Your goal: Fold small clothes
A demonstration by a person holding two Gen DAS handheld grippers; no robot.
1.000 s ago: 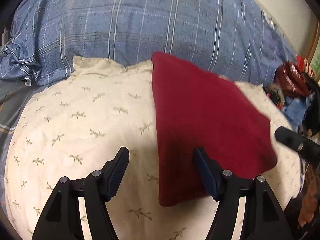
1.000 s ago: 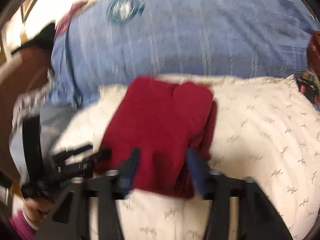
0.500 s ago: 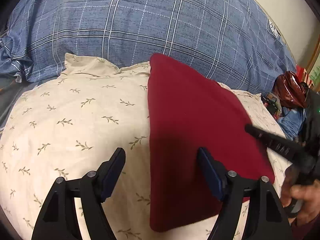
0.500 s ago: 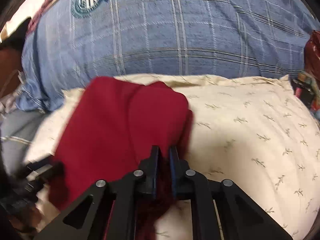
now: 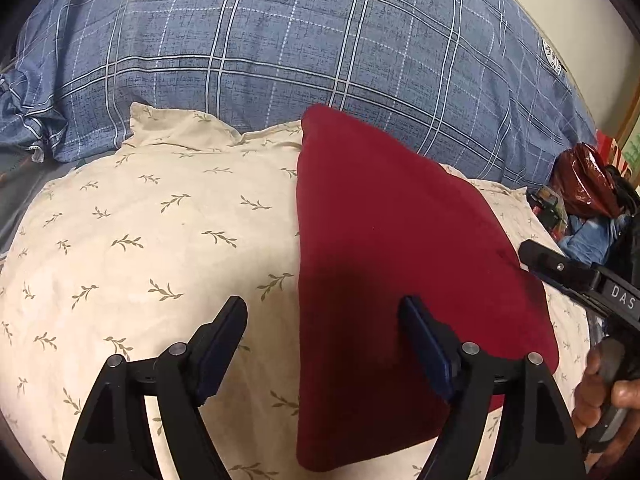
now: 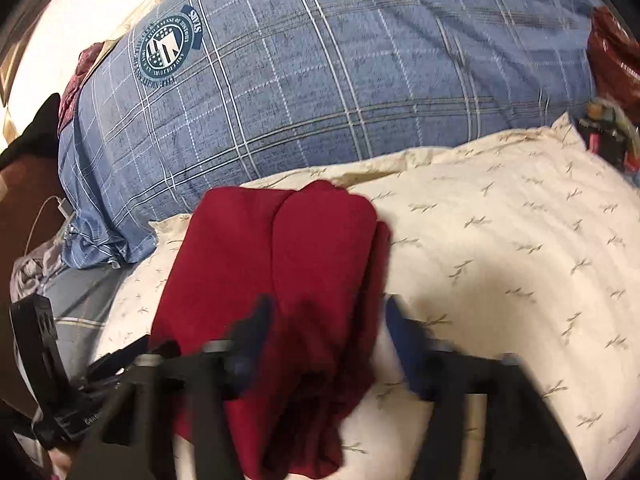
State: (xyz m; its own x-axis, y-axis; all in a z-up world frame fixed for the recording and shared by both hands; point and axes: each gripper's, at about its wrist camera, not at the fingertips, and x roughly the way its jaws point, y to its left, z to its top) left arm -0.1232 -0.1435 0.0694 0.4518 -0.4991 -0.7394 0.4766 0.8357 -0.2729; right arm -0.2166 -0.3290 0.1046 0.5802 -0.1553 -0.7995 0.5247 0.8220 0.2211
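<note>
A dark red, soft fabric garment (image 5: 392, 264) lies folded on a cream pillow printed with small olive leaf sprigs (image 5: 160, 240), toward that pillow's right half in the left wrist view. Behind both sits a large blue plaid pillow with white and dark lines (image 5: 320, 40); the right wrist view shows a round teal and white crest printed on it (image 6: 166, 50).

The left hand-held gripper (image 5: 324, 344) is released, its jaws spread wide, one dark blue pad over the cream pillow and the other over the near part of the red garment. Whether the pads touch the cloth cannot be told.

The right hand-held gripper (image 6: 326, 344) is blurred, yet its jaws also stand apart, straddling the near right edge of the garment, which shows layered folds there. In the left wrist view it enters from the right beside the garment's far edge, held by a person's hand (image 5: 604, 392).

A shiny dark red bag (image 5: 588, 180) and cluttered items lie beyond the cream pillow's right corner.
</note>
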